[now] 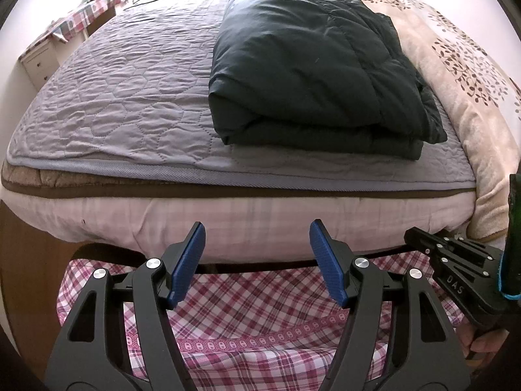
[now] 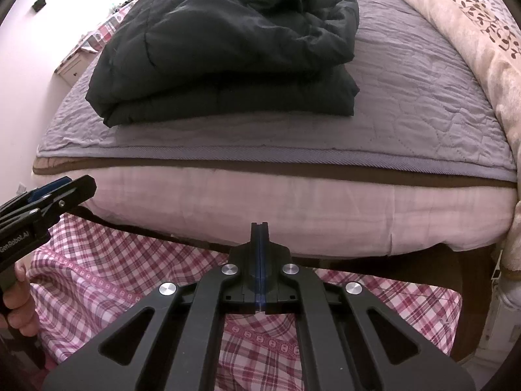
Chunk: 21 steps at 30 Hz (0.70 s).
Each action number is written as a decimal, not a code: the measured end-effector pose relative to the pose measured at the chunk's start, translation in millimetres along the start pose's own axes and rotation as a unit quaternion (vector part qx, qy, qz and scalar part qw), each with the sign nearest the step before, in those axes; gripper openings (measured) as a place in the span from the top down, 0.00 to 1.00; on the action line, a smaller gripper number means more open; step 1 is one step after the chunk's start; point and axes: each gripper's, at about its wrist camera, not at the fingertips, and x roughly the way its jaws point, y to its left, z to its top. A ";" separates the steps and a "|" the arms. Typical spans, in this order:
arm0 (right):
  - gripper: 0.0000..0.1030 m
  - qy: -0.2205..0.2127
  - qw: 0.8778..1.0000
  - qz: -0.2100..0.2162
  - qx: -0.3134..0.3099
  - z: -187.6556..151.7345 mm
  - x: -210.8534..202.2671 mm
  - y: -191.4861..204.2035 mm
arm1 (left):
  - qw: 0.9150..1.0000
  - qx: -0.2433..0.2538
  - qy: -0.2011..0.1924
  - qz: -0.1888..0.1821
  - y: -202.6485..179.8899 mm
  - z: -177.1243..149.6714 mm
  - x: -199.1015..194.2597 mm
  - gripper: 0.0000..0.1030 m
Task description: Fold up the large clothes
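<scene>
A dark green padded jacket (image 1: 302,65) lies folded in a thick stack on the grey quilted bed cover (image 1: 114,97); it also shows in the right wrist view (image 2: 224,55). My left gripper (image 1: 257,247) is open and empty, held in front of the bed's near edge, well short of the jacket. My right gripper (image 2: 260,228) is shut with nothing between its pads, also in front of the bed edge. Each gripper shows in the other's view: the right one (image 1: 413,236) at the lower right, the left one (image 2: 78,185) at the left.
A pink and red plaid cloth (image 1: 260,312) hangs below the grippers in front of the bed (image 2: 267,352). A beige blanket with a leaf print (image 1: 462,75) covers the bed's right side. A white bedside cabinet (image 1: 37,62) stands at the far left.
</scene>
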 end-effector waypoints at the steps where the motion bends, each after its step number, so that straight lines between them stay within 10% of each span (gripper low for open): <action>1: 1.00 0.000 1.000 0.000 0.000 -0.8 0.4 1.2 | 1.000 0.000 0.000 0.000 0.0 0.1 -0.1 0.36; 21: 1.00 0.001 1.000 -0.001 0.000 -2.0 0.0 2.9 | 1.000 -0.001 0.002 0.000 0.1 -0.9 0.7 0.36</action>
